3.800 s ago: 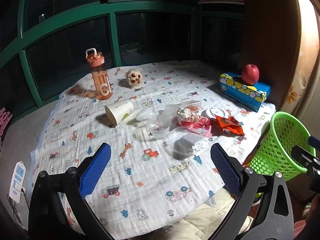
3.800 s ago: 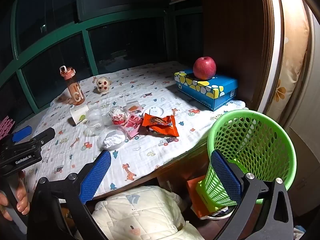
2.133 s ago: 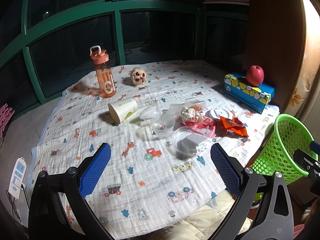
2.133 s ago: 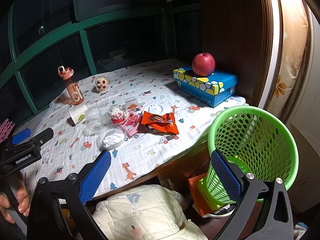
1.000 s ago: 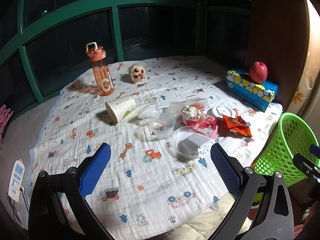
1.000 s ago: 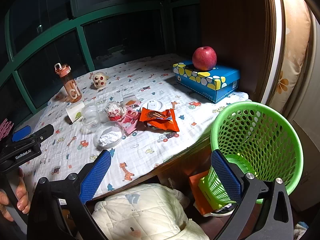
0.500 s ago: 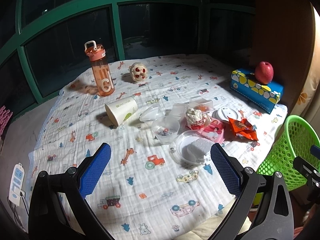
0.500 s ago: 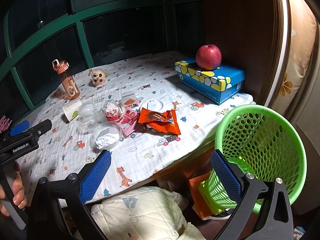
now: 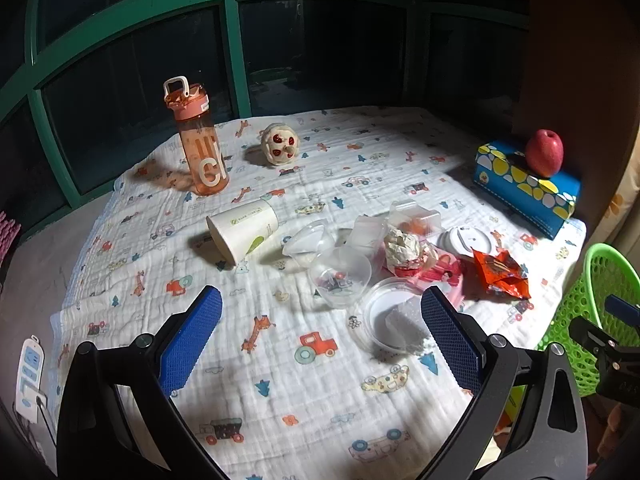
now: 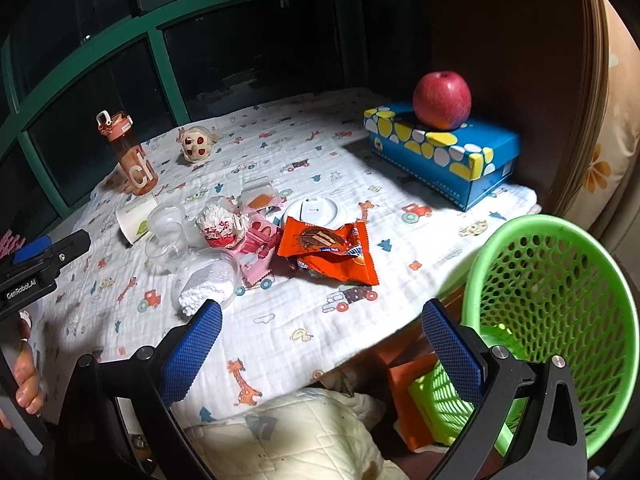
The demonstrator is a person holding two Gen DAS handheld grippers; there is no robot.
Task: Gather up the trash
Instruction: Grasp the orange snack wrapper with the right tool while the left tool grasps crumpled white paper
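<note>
Right now the left gripper (image 9: 321,344) and right gripper (image 10: 321,344) both hover with jaws spread wide, gripping nothing, above the vehicle-print white cloth (image 9: 280,364). "GenRobot.AI" reads along the left gripper's black arm in the right view, while the upright orange transparent water bottle (image 9: 199,141) shows large white letters, seemingly "Ch". The crinkled orange snack wrapper (image 10: 329,251) lies flat, long axis left-right, near the green mesh plastic basket (image 10: 556,316); the white paper cup (image 9: 242,229) lies tipped, mouth toward the left.

Dim room, harsh overhead light, hard shadows, dark corners, strong fisheye bending.
</note>
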